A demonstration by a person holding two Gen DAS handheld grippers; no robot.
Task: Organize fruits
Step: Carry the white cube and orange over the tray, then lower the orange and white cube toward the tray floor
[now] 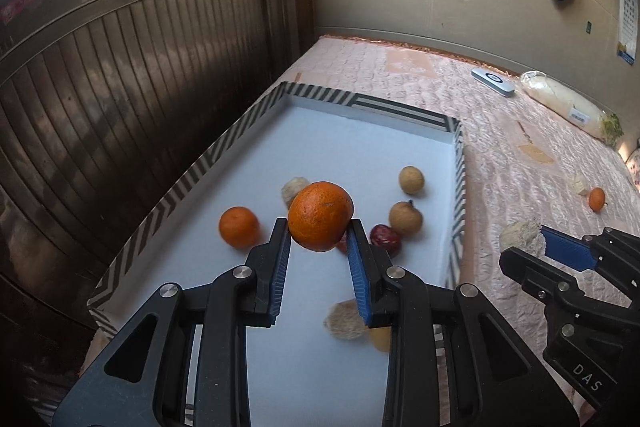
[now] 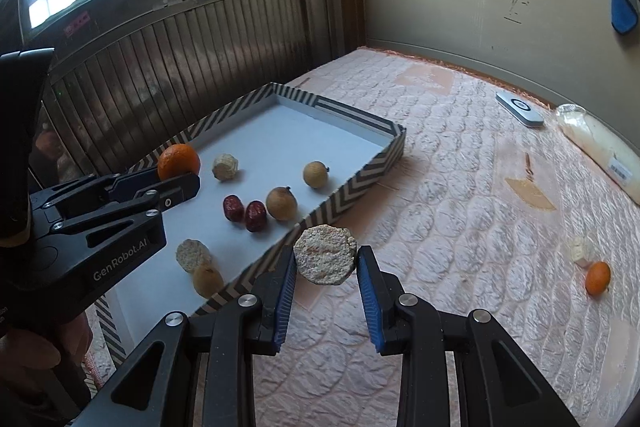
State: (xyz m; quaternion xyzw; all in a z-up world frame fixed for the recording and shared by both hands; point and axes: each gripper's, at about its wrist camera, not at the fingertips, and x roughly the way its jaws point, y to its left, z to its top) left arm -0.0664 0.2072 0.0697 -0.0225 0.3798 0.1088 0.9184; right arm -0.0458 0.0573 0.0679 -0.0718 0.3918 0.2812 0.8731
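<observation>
My left gripper point(image 1: 319, 227) is shut on an orange mandarin point(image 1: 320, 215), held in the air over the white floor of a striped-rim tray point(image 1: 256, 111). My right gripper point(image 2: 326, 255) is shut on a pale rough puck-shaped piece point(image 2: 325, 254), hanging just outside the tray's near right wall point(image 2: 352, 183). In the tray lie another mandarin point(image 1: 239, 227), several tan longans point(image 2: 281, 203), two dark red dates point(image 2: 245, 211) and pale rough pieces point(image 2: 226, 167). From the right wrist view, the left gripper point(image 2: 176, 179) shows with its mandarin point(image 2: 178, 161).
The tray sits on a pink quilted cloth point(image 2: 460, 187). On the cloth at the right lie a small mandarin point(image 2: 598, 277) beside a pale piece point(image 2: 580, 249), a white flat device point(image 2: 519, 109) and a bagged white vegetable point(image 2: 600, 143). A dark slatted wall point(image 1: 120, 87) runs along the left.
</observation>
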